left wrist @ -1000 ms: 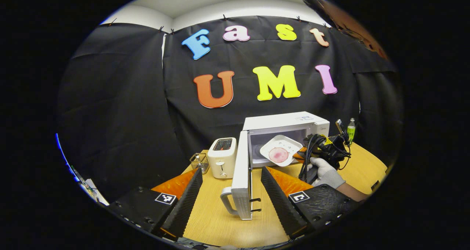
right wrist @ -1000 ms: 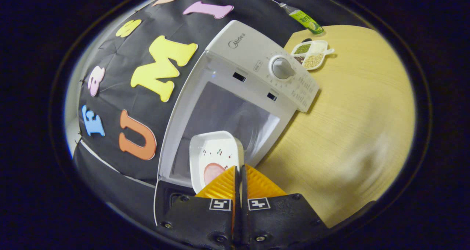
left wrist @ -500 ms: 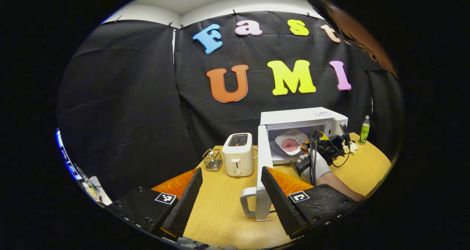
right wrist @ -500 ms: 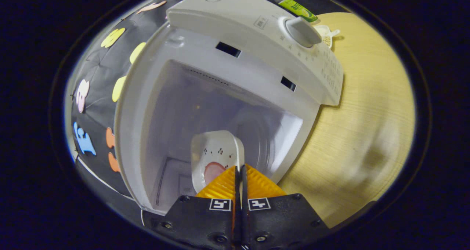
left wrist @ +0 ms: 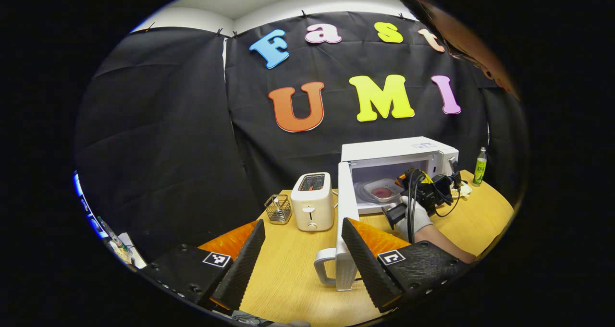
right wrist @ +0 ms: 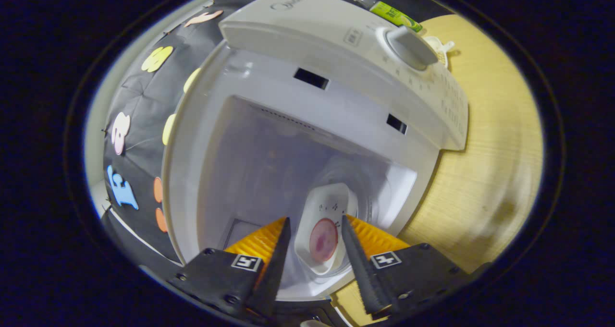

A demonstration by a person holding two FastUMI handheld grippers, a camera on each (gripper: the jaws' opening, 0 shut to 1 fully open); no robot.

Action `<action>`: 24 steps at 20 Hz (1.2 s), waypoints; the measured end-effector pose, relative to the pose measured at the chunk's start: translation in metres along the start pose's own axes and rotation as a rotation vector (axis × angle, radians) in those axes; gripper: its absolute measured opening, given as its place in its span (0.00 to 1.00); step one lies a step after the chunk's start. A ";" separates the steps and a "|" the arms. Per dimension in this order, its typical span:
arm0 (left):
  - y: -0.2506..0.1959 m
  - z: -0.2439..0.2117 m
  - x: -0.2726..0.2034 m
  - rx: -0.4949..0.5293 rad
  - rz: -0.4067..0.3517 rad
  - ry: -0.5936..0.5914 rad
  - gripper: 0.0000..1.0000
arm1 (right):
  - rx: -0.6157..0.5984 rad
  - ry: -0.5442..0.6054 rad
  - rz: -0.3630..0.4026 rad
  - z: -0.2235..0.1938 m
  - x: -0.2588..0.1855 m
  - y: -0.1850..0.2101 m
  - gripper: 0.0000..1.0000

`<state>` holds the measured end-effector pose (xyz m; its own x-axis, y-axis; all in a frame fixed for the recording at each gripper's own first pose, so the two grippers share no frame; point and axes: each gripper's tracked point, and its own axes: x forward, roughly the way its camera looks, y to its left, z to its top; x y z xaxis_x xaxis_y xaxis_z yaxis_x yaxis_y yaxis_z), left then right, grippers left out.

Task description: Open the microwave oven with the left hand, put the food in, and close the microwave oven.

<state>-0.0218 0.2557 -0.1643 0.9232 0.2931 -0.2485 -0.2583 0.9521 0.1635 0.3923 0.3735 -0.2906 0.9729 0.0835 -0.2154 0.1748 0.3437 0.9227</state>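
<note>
Wooden table (left wrist: 288, 274) carrying a white microwave (left wrist: 399, 149), its door (left wrist: 342, 231) swung fully open toward the left gripper view's camera. Beside the door, in the left gripper view: white toaster (left wrist: 312, 201), small wire basket (left wrist: 278, 209), green bottle (left wrist: 478, 166) at the far right. Nearer in the right gripper view: microwave cavity (right wrist: 269, 173), control knob (right wrist: 408, 41), round glass turntable under the white plate (right wrist: 324, 228). Plate resting flat inside the cavity, pink food slice (right wrist: 323, 239) on it. Left gripper (left wrist: 302, 264) held back over the table, fingers wide apart, grasping nothing. Right gripper (right wrist: 312, 257) at the cavity mouth, fingers spread to either side of the plate, contact not discernible. Seen from the left gripper view: right gripper (left wrist: 425, 190) and gloved hand (left wrist: 417, 216) at the oven opening.
</note>
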 end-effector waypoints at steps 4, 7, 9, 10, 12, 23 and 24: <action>-0.003 0.013 0.001 -0.010 -0.015 -0.015 0.95 | -0.115 0.039 -0.012 0.005 -0.029 0.005 0.93; -0.004 0.027 -0.003 -0.010 -0.024 -0.043 0.95 | -0.243 0.053 -0.001 0.020 -0.057 0.020 0.93; -0.007 0.043 -0.003 -0.011 -0.038 -0.066 0.95 | -0.328 0.071 0.004 0.033 -0.078 0.032 0.82; -0.007 0.054 -0.004 -0.009 -0.044 -0.088 0.95 | -0.362 0.079 0.019 0.039 -0.089 0.042 0.84; -0.009 0.071 -0.005 -0.015 -0.057 -0.124 0.95 | -0.468 0.085 0.050 0.057 -0.114 0.060 0.96; -0.030 0.111 -0.009 -0.050 -0.138 -0.218 1.00 | -0.933 0.091 0.093 0.172 -0.258 0.080 0.90; -0.030 0.108 -0.011 -0.049 -0.140 -0.217 0.95 | -0.960 0.080 0.085 0.184 -0.269 0.078 1.00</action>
<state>0.0071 0.2147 -0.0631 0.9890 0.1379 -0.0539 -0.1325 0.9867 0.0943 0.1724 0.2062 -0.1019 0.9573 0.1944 -0.2142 -0.1278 0.9486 0.2895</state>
